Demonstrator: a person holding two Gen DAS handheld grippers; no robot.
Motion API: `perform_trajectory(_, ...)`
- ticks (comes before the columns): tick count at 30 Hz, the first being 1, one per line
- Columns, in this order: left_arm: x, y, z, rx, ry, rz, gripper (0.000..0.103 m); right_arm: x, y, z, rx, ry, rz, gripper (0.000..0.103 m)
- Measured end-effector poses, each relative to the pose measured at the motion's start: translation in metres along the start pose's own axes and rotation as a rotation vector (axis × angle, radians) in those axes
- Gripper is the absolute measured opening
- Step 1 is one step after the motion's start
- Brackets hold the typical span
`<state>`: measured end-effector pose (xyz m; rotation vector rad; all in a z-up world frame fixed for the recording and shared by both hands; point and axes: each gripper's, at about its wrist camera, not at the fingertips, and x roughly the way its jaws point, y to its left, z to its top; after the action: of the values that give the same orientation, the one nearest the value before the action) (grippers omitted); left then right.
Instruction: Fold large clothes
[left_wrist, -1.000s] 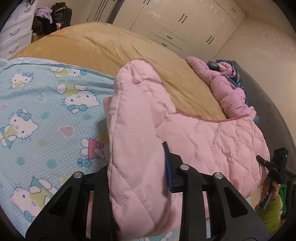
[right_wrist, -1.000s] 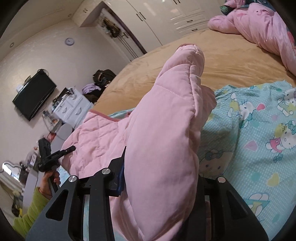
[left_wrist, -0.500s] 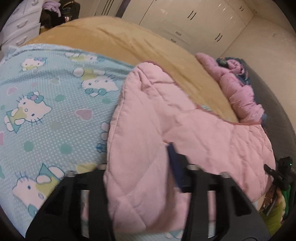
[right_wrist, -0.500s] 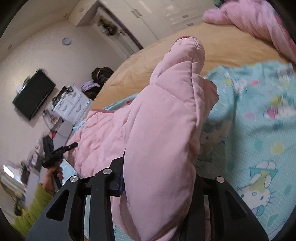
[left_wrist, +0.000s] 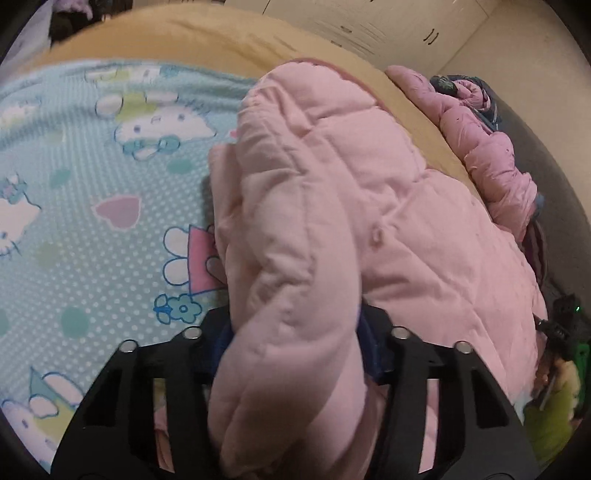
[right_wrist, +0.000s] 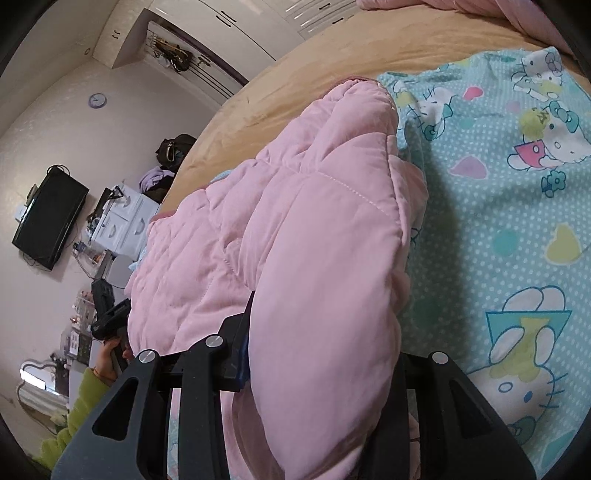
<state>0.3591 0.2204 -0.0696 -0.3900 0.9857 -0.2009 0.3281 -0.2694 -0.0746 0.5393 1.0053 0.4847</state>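
A large pink quilted jacket (left_wrist: 332, 192) lies on a light-blue cartoon-cat sheet (left_wrist: 81, 206) on the bed. My left gripper (left_wrist: 295, 343) is shut on a thick fold of the jacket, which bulges up between the jaws and hides the fingertips. My right gripper (right_wrist: 317, 354) is shut on another fold of the same jacket (right_wrist: 303, 229), held just above the sheet (right_wrist: 509, 206). The other hand-held gripper shows at the right edge of the left wrist view (left_wrist: 565, 325) and at the left of the right wrist view (right_wrist: 107, 314).
A tan bedspread (left_wrist: 221, 40) covers the far bed. A second pink garment (left_wrist: 491, 155) is piled at the far right. White wardrobes (left_wrist: 388, 26) stand behind. A TV (right_wrist: 48, 218) and white drawers (right_wrist: 122, 221) stand by the wall.
Both grippers have moved forward and down over the sheet, carrying the jacket folds with them. The folded edge now lies lower, closer to the bed.
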Motion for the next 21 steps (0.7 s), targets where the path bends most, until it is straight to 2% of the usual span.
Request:
perform_trajectory(2,-0.009,-0.007,-0.006,0.013,-0.007,0.007,0.036,-0.001,-0.001,0.000,-0.002,0.004,-0.001,0.034)
perform_trajectory(5,-0.027,-0.019,-0.020,0.040,-0.021,0.023,0.033,-0.007,0.000,-0.001,-0.013,0.000,0.007,0.034)
perform_trajectory(11,-0.074,-0.039,-0.048,0.076,-0.061,0.015,0.032,-0.028,0.014,-0.009,-0.074,-0.011,0.036,0.034)
perform_trajectory(17,-0.102,-0.055,-0.077,0.078,-0.069,0.021,0.032,-0.052,0.040,-0.029,-0.150,0.001,0.073,0.034)
perform_trajectory(21,-0.109,-0.050,-0.092,0.076,-0.066,0.037,0.032,-0.053,0.038,-0.041,-0.143,0.018,0.075,0.034)
